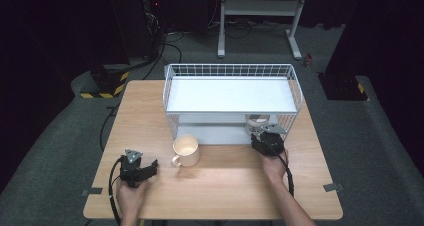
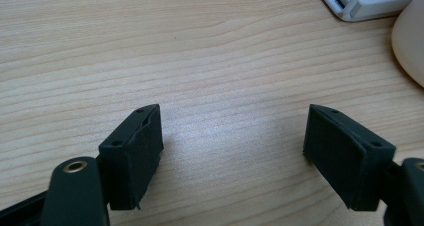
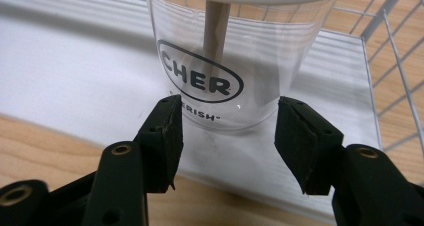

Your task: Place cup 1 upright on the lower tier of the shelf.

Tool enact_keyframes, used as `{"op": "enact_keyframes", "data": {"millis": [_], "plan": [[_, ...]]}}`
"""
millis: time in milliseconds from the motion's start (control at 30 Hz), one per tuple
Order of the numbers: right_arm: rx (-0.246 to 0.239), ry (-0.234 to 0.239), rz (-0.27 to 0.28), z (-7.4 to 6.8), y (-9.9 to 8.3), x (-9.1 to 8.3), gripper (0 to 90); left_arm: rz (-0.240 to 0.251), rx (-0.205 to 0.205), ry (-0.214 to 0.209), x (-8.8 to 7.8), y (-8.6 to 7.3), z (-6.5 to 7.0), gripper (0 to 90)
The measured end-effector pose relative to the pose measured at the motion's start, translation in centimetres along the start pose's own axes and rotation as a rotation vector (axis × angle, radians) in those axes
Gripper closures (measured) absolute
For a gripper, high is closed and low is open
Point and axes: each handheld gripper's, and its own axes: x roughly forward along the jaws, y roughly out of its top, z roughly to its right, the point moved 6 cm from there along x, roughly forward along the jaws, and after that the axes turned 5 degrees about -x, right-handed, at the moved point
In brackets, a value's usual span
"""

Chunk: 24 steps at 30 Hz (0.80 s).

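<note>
Right gripper view puts our right gripper [image 3: 227, 131] at the clear cup [image 3: 235, 61] on the rack's lower shelf [image 3: 60, 86], jaws apart beside its base, not yet gripping, so lifting it out remains.

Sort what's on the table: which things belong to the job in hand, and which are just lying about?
In the job:
- clear cup on the rack's lower shelf
- right gripper, jaws either side of it
- white wire rack

Lying about:
- cream mug
- left gripper, open over bare table
</note>
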Motion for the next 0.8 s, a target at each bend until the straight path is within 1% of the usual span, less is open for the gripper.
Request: {"op": "enact_keyframes", "data": {"millis": [67,133,200,300,400,467,633,733,800], "plan": [[0.006,0.002,-0.006,-0.1,0.2,0.1,46.2,0.002,0.0,0.001,0.0,0.0,0.0,23.5],[0.002,0.004,0.004,0.1,0.7,0.4,47.5,0.002,0.0,0.001,0.0,0.0,0.0,23.5],[0.012,0.006,-0.003,0.0,0.9,0.4,48.1,0.002,0.001,0.001,0.0,0.0,0.0,23.5],[0.0,0.007,0.007,0.1,1.1,0.5,50.4,0.002,0.0,0.003,0.0,0.0,0.0,23.6],[0.005,0.012,0.021,0.3,1.4,0.9,53.3,0.002,-0.001,0.002,0.0,0.0,0.0,23.6],[0.027,0.011,0.025,0.3,1.4,1.1,54.9,0.001,0.0,0.002,0.0,0.0,0.0,23.6],[0.044,0.013,0.026,0.3,1.4,1.4,58.1,0.001,-0.001,0.001,0.0,0.0,0.0,23.6],[0.043,0.027,0.035,0.4,1.4,1.7,60.9,0.001,-0.001,0.001,0.0,0.0,0.0,23.6],[0.048,0.024,0.032,0.5,1.3,2.0,62.1,0.002,-0.001,0.001,0.0,0.0,0.0,23.6]]}}
